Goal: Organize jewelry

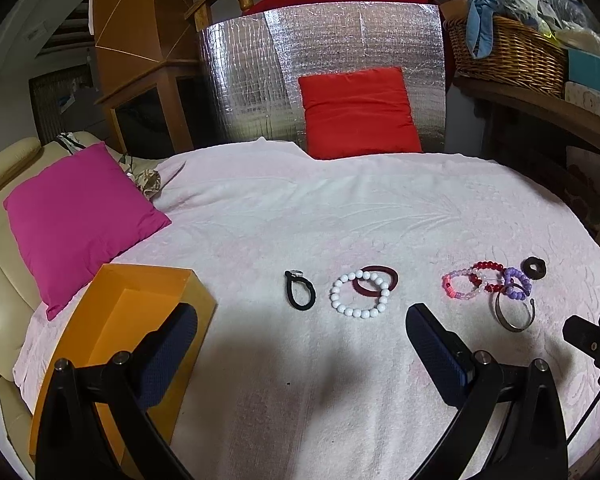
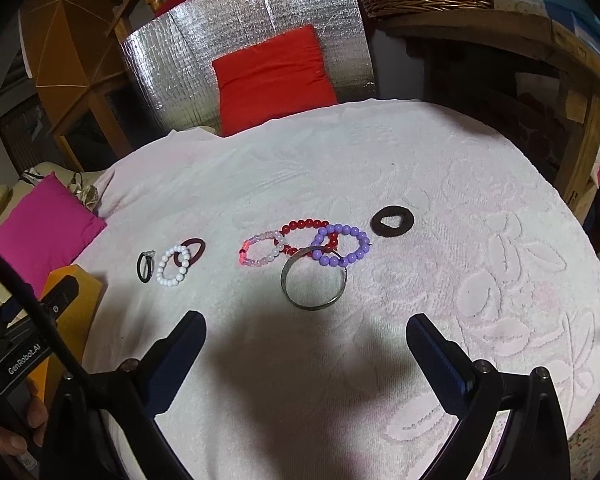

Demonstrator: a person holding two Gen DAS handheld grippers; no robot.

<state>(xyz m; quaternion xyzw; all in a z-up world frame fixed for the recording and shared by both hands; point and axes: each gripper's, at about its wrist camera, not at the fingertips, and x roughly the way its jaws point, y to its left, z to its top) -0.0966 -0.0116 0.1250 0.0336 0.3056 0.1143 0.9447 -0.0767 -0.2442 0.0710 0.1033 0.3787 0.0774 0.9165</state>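
Observation:
Jewelry lies in a row on a white towel. From the left: a black hair tie, a white bead bracelet overlapping a maroon band, then a cluster of pink, red and purple bead bracelets with a metal bangle in front, and a dark scrunchie furthest right. An open orange box stands at the left. My left gripper hovers open in front of the white bracelet. My right gripper hovers open just before the bangle. Both hold nothing.
A magenta cushion lies left of the towel, a red cushion behind it against a silver foil panel. A wicker basket sits on a wooden shelf at the right. A hand holds the left gripper's body.

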